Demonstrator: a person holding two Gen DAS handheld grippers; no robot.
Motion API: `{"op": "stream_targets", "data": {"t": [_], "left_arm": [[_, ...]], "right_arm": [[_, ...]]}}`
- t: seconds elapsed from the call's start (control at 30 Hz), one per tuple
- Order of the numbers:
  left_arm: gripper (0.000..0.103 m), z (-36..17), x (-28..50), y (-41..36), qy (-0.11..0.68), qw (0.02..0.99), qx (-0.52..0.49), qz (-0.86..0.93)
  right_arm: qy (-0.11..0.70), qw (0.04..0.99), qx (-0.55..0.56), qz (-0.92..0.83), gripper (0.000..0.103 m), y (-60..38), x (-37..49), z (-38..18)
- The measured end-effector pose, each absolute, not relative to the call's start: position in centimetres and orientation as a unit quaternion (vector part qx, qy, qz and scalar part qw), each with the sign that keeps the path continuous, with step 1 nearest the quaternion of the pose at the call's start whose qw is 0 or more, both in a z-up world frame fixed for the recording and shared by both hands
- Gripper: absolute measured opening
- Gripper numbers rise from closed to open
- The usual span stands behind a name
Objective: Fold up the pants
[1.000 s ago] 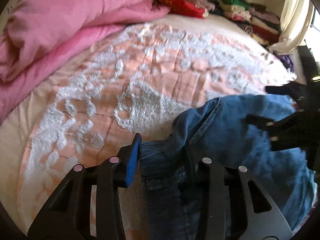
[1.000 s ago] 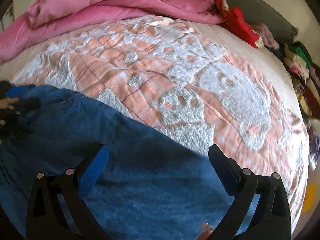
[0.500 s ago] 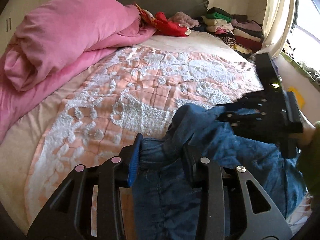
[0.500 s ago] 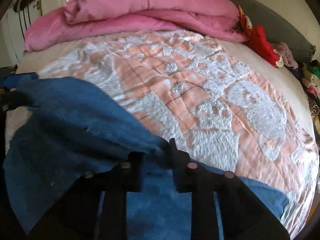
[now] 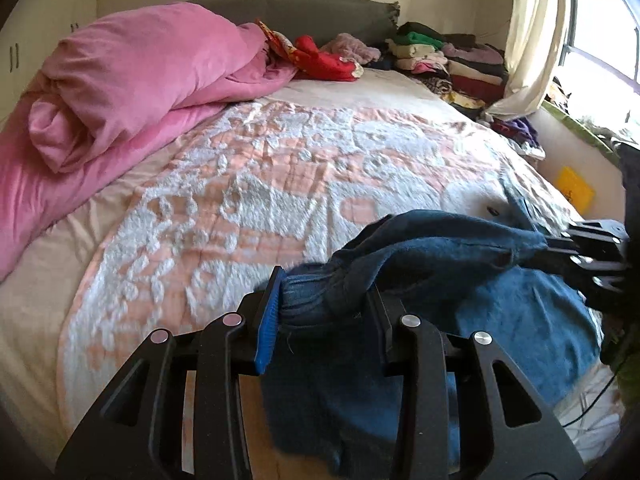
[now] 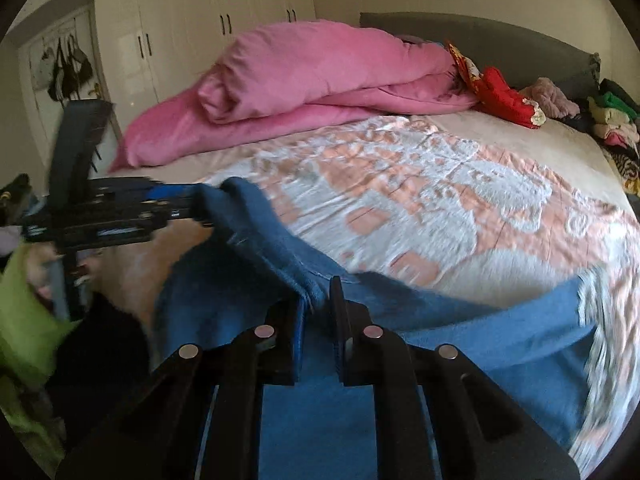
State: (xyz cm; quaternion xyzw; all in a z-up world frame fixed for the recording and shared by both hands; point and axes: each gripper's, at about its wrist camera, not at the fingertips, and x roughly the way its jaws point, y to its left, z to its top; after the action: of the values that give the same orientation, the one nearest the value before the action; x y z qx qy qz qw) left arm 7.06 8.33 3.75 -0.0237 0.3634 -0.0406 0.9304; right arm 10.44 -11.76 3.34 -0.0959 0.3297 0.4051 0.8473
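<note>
Blue denim pants (image 5: pixel 460 280) hang between my two grippers above the near edge of the bed. My left gripper (image 5: pixel 324 300) is shut on a bunched edge of the pants. My right gripper (image 6: pixel 316 300) is shut on another part of the same edge of the pants (image 6: pixel 460 340). The edge is stretched between them, and the rest drapes down and onto the bedspread. The right gripper shows at the right of the left wrist view (image 5: pixel 588 256). The left gripper shows at the left of the right wrist view (image 6: pixel 120 212).
A peach and white textured bedspread (image 5: pixel 300 184) covers the bed. A rolled pink duvet (image 5: pixel 132 88) lies at the far left. Red items (image 5: pixel 324 60) and stacks of folded clothes (image 5: pixel 452 64) sit by the grey headboard. A curtain (image 5: pixel 528 40) and window are at right, wardrobes (image 6: pixel 224 28) at left.
My right gripper shut on the pants' edge. Both grippers rose and lifted the pants off the bedspread, stretching the edge between them.
</note>
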Motion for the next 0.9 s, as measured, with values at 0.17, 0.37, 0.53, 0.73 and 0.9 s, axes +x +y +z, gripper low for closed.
{"op": "stream_targets", "data": {"t": [0.17, 0.37, 0.53, 0.73, 0.9], "left_arm": [[0.029, 3.1, 4.0, 7.9, 0.372, 0.927, 0.001, -0.05], [0.032, 0.3, 2.1, 8.5, 0.411, 0.91, 0.01, -0.049], [0.037, -1.2, 1.5, 9.4, 0.442, 0.896, -0.004, -0.047], [0.043, -0.9, -0.9, 10.7, 0.448, 0.893, -0.025, -0.045], [0.043, 2.8, -3.0, 10.5, 0.395, 0.917, -0.039, -0.043]], "right_arm": [[0.344, 0.833, -0.089, 0.423, 0.009, -12.0, 5.4, 2.7], [0.386, 0.808, -0.103, 0.434, 0.009, -10.5, 1.4, -0.4], [0.423, 0.797, -0.114, 0.416, 0.009, -9.1, 0.7, -3.4], [0.435, 0.794, -0.126, 0.405, 0.01, -8.7, 0.7, -4.7], [0.436, 0.789, -0.114, 0.417, 0.012, -8.8, 0.3, -5.0]]}}
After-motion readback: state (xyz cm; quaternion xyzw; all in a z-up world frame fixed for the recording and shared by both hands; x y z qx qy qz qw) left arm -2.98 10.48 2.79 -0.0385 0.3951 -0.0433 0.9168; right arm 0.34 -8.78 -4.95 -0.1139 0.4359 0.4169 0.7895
